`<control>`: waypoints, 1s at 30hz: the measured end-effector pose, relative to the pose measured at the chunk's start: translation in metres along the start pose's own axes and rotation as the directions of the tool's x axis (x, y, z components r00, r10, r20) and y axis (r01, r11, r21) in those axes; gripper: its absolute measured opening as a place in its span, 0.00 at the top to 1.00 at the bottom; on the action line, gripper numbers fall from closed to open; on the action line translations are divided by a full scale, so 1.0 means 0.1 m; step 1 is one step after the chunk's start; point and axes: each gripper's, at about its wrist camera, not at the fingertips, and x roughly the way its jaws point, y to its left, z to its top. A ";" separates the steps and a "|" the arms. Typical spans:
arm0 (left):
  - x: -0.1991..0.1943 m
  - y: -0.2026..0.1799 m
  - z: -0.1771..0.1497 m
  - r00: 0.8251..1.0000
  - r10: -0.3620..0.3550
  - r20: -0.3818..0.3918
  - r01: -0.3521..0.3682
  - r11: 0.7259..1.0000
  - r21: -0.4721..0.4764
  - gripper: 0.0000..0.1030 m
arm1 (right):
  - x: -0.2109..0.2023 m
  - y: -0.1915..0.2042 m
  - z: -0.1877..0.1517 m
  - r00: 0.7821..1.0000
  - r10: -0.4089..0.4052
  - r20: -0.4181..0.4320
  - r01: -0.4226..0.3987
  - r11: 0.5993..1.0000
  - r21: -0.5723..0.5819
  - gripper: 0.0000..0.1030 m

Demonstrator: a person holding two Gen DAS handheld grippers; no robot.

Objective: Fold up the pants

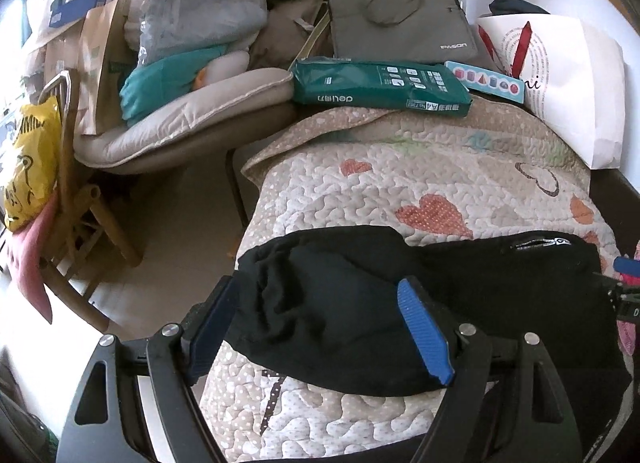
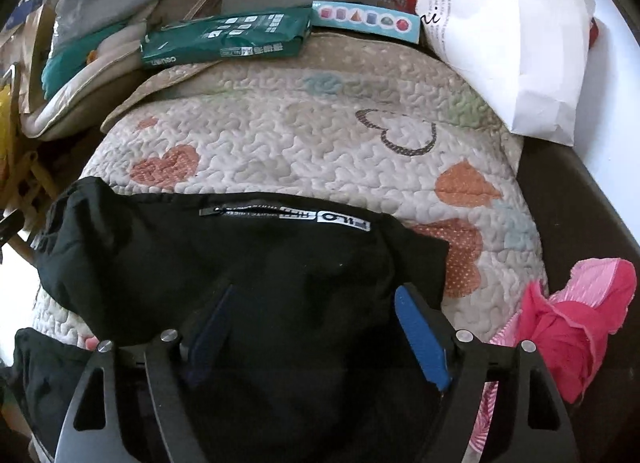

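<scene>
Pants (image 2: 224,263): black, lying bunched into a short wide bundle across the near end of the bed, on the quilt (image 2: 300,143) with heart patches. A label and zipper are showing along the far edge. The shape is looking compact but uneven, with puffed edges and a loose end at the left, so the folding is judged mostly done, with smoothing or a last fold remaining.

Left gripper (image 1: 320,327): jaws standing wide, hanging over the left part of the bundle, pressing on nothing.

Right gripper (image 2: 316,337): jaws likewise spread wide over the cloth, gripping nothing.

Beside the pants: pink garment (image 2: 568,323), crumpled at the right edge.

Farther off: green paper pack (image 1: 380,87), grey bag (image 1: 404,23), white paper bag (image 1: 568,75), all sitting at the far end.
</scene>
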 end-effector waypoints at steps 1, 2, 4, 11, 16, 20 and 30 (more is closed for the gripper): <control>0.02 0.01 0.00 1.000 -0.003 -0.005 0.003 1.000 -0.004 0.21 | 0.01 0.00 0.00 1.000 0.010 -0.004 -0.010 1.000 0.001 0.18; 0.04 0.01 0.00 1.000 -0.005 -0.011 0.005 1.000 -0.007 0.21 | 0.03 0.00 0.00 1.000 0.024 -0.008 -0.024 1.000 0.002 0.18; 0.09 0.03 -0.01 1.000 -0.009 -0.025 0.009 1.000 -0.013 0.21 | 0.07 -0.02 -0.01 0.998 0.059 -0.018 -0.059 0.998 0.003 0.18; 0.29 0.13 -0.01 0.997 -0.028 -0.073 0.025 0.999 -0.032 0.21 | 0.27 -0.14 -0.02 0.990 0.135 -0.047 -0.133 0.991 0.031 0.26; 0.47 0.41 0.05 0.992 -0.025 -0.120 0.014 0.996 -0.090 0.21 | 0.35 -0.14 0.08 0.991 0.131 -0.014 -0.131 0.989 -0.067 0.27; 0.62 0.67 0.03 0.986 -0.053 -0.158 0.023 0.982 -0.188 0.21 | 0.45 -0.19 0.25 0.993 0.116 0.004 -0.114 0.984 -0.140 0.27; 0.92 0.84 0.06 0.978 -0.114 -0.174 0.069 0.968 -0.243 0.21 | 0.85 -0.08 0.65 0.986 0.168 -0.019 -0.167 0.954 -0.249 0.30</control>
